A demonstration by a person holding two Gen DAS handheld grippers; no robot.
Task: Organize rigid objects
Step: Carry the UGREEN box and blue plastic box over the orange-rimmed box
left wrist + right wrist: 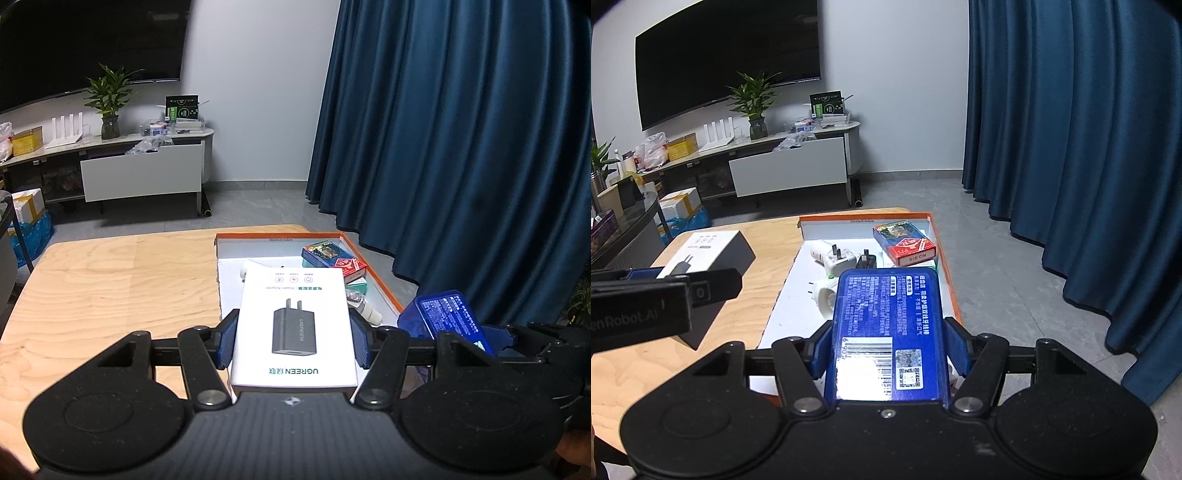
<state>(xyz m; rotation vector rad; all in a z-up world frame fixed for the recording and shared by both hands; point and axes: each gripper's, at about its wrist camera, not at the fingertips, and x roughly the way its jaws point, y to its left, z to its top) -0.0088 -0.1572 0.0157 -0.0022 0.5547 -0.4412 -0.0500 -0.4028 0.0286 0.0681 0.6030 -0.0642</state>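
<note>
Plugs and cards are already boxed in the tray; the charger box is clamped by the left gripper, the blue case by the right gripper, neither yet placed.

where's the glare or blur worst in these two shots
Right wrist view: glare blows out the barcode end of the blue box, and the left hand-held gripper is soft up close. Left wrist view: the white charger box reads evenly; fisheye bends the curtain.

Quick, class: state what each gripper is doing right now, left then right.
Left gripper: shut on the white UGREEN charger box.
Right gripper: shut on the blue plastic case.
</note>
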